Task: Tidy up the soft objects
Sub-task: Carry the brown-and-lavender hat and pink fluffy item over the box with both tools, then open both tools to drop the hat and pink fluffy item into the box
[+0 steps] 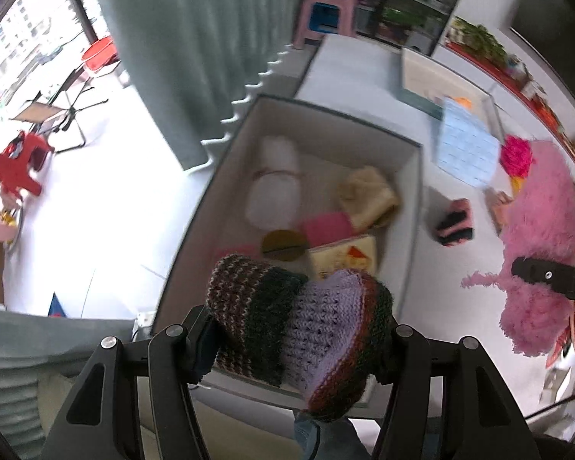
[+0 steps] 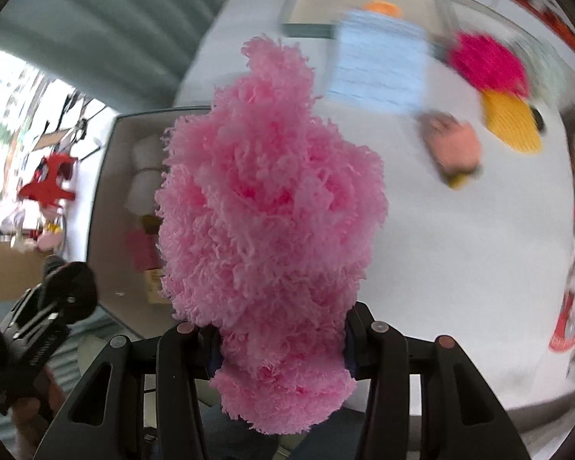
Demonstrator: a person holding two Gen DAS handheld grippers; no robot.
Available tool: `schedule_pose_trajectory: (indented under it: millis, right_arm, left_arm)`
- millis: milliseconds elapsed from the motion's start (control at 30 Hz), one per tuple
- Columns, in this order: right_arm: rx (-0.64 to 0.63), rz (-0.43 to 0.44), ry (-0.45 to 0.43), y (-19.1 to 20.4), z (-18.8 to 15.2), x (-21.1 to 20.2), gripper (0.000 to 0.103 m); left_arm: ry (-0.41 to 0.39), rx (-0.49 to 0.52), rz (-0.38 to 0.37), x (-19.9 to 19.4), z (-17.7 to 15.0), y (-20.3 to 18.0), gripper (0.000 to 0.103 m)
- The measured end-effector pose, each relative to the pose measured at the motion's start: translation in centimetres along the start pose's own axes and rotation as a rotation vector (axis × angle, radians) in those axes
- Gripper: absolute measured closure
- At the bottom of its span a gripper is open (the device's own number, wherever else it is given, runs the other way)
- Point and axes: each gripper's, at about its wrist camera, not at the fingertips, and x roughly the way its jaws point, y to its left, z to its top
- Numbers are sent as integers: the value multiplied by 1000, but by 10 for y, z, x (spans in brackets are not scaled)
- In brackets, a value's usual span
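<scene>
The left hand-held gripper (image 1: 301, 339) pinches a knitted hat (image 1: 299, 329) above the near rim of the box (image 1: 410, 207), likely to drop it in. The right hand-held gripper (image 2: 281, 345) squeezes pink fluffy yarn (image 2: 268, 211) above the table (image 2: 460, 249).

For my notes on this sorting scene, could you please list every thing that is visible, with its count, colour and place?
knitted piece: 1, purple with dark stripes, in left gripper above the box
fluffy piece: 1, pink, in right gripper
box: 1, grey, on the table, holds white, beige and pink items
table: 1, white
blue cloth: 1, light blue, on table beyond the box
left gripper: 1, black, shut
right gripper: 1, black, shut
</scene>
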Motion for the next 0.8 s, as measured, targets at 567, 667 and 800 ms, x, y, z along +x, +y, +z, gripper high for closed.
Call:
schedule_pose_trajectory:
  millis: [567,667,800]
  right_arm:
    - [-287,-1,66,143,34,35,52]
    - [-296,-5,82,153,37,43,52]
    - [-298,-18,96,157,40,50,52]
  left_arm:
    - [43,-109,19,34,-2,43,41]
    - [50,-110,14,39,0,44,41]
    - [56,-95,11,42,1,42,41]
